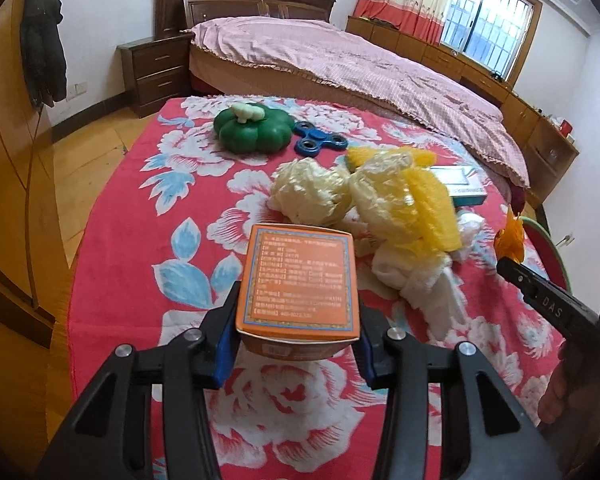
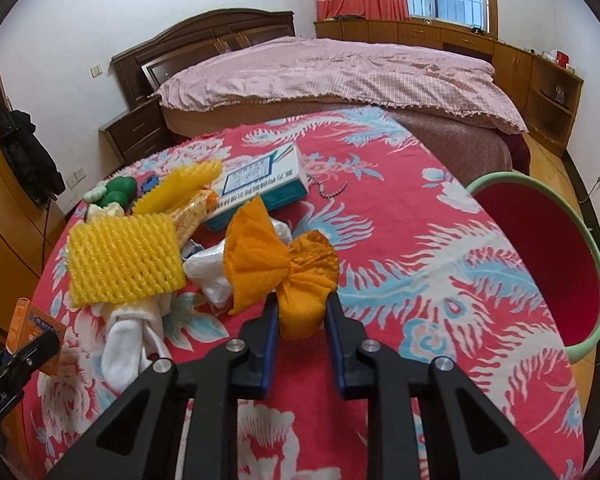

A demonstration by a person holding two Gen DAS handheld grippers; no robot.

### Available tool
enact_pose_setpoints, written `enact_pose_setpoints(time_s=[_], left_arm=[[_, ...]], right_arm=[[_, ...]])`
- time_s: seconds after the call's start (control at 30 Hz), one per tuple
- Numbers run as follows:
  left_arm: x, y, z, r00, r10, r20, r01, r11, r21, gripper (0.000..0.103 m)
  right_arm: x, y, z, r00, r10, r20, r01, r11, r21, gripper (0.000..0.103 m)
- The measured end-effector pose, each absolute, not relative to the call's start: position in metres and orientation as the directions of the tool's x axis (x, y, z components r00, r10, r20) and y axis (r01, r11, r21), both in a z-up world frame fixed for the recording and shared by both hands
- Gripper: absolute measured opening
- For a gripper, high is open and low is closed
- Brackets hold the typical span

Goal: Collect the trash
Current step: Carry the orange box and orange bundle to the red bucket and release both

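Clamped between the blue pads of the left gripper [image 1: 298, 344] sits an orange carton [image 1: 298, 280], held just above the red floral cloth [image 1: 148, 184] that covers the table. Across from it, the right gripper [image 2: 302, 312] pinches a crumpled orange wrapper [image 2: 284, 268] at its lower lobe, the rest of it fanning out over the cloth.

Only the left wrist view shows the carton's printed panel, but its lines are too small to read. It also shows a green pumpkin toy [image 1: 254, 130] touching a blue fidget spinner [image 1: 320, 140], with a cream plastic wad [image 1: 308, 196] nearer. On the right gripper's finger, at that view's edge, the letters "DAS" stand out.

Only the right wrist view shows the red basin with a green rim [image 2: 598, 280] beside the table, a string of beads [image 2: 332, 191], and the full face of a white-and-teal box [image 2: 256, 188]. Yellow foam netting [image 2: 124, 260] lies over a white sock [image 2: 128, 340]. "GenRobot.AI" reads along the left gripper's body there.

Beyond stands a bed with a pink cover [image 2: 340, 76], a dark headboard [image 1: 244, 0], a nightstand [image 1: 156, 74], and a curtained window [image 1: 484, 20].
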State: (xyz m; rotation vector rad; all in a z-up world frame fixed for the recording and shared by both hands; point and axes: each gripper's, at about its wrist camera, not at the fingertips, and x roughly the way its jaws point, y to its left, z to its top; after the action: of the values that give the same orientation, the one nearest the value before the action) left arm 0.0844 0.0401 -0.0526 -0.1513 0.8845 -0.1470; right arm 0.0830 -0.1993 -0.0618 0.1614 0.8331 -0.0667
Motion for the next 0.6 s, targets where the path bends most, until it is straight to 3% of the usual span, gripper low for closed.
enact_pose_setpoints(time_s=[0.6], left_arm=[[0.073,-0.014,-0.011,0.640,-0.285,-0.714,0.185,0.958,-0.217,0.049]], right_arm=[[0.033,-0.240,-0.017,0.738,0.004,-0.675,0.159,0.971,0.180,0.024]])
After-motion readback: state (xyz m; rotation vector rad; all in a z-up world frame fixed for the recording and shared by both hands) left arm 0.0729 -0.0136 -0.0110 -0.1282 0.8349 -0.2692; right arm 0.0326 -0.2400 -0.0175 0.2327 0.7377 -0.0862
